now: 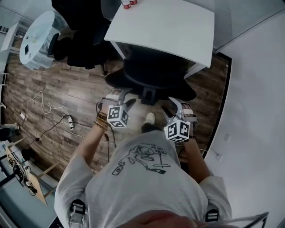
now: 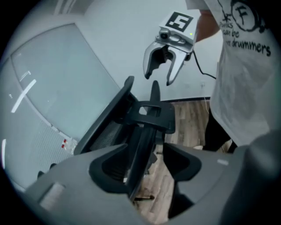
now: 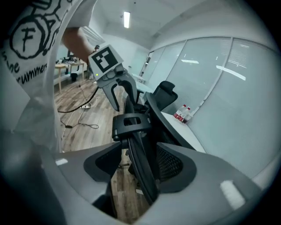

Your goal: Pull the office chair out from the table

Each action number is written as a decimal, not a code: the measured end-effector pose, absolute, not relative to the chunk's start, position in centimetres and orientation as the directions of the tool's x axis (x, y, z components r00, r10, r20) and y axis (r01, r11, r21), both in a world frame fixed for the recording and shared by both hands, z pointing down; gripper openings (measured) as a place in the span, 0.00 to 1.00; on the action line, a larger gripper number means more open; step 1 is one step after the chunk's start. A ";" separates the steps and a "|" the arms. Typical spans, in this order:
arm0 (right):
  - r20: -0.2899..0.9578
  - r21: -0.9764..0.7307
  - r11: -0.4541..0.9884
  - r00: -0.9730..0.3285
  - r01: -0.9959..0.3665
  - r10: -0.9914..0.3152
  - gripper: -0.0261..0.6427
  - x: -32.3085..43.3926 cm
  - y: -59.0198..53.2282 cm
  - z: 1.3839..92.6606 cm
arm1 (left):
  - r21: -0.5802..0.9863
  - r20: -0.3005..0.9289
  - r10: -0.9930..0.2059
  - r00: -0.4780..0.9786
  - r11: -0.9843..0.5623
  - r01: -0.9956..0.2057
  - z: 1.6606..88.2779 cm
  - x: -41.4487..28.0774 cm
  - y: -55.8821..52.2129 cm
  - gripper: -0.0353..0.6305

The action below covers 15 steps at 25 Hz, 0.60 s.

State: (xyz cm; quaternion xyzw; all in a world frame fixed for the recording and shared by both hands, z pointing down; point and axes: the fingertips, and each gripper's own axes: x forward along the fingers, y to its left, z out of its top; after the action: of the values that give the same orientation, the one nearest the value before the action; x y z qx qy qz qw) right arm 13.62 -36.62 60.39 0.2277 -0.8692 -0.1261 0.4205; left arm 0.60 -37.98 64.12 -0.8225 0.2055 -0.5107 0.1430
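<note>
The office chair (image 1: pixel 151 75) sits tucked under the table (image 1: pixel 169 26); bottles (image 1: pixel 128 3) stand on the table's far edge; a 2nd chair (image 1: pixel 82 42) stands left of the table

Count: 2 grippers (left gripper (image 1: pixel 125 99), right gripper (image 1: pixel 171 106)), 2 black chairs (office chair (image 1: pixel 151 73), 2nd chair (image 1: pixel 84 49)), 1 white table (image 1: pixel 164 26).

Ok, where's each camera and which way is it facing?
Head view: on the head, looking down at office chair, table; torso, left tongs, right tongs show.
Left gripper view: on left tongs, facing the chair back; right tongs, shirt show.
Right gripper view: mirrored, on right tongs; left tongs show.
Shared: chair back between open jaws.
</note>
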 end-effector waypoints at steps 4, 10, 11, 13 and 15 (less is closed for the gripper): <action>0.737 0.423 0.880 -0.484 -0.214 -0.472 0.43 14.0 -38.5 63.4 | -0.470 0.818 -0.464 0.339 -0.880 -0.069 66.6 0.3 -39.5 0.43; 0.808 0.429 0.896 -0.393 -0.116 -0.439 0.43 15.2 -39.4 67.6 | -0.455 0.855 -0.430 0.288 -0.890 0.023 69.5 0.2 -40.0 0.40; 0.818 0.430 0.898 -0.380 -0.096 -0.432 0.41 15.4 -39.2 68.2 | -0.467 0.851 -0.440 0.285 -0.884 0.031 69.6 0.3 -40.1 0.36; 0.822 0.441 0.895 -0.367 -0.073 -0.435 0.32 15.6 -39.0 68.9 | -0.483 0.844 -0.452 0.288 -0.875 0.043 69.7 0.4 -40.3 0.25; 0.814 0.456 0.887 -0.367 -0.076 -0.450 0.24 15.5 -39.2 69.0 | -0.473 0.849 -0.444 0.287 -0.880 0.037 70.1 0.3 -40.1 0.24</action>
State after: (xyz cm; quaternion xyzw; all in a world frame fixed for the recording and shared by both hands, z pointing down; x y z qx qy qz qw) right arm 15.51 -39.23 68.98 0.1627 -0.8084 -0.1734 0.5384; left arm 0.30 -40.12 70.14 -0.7751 0.1310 -0.5827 0.2064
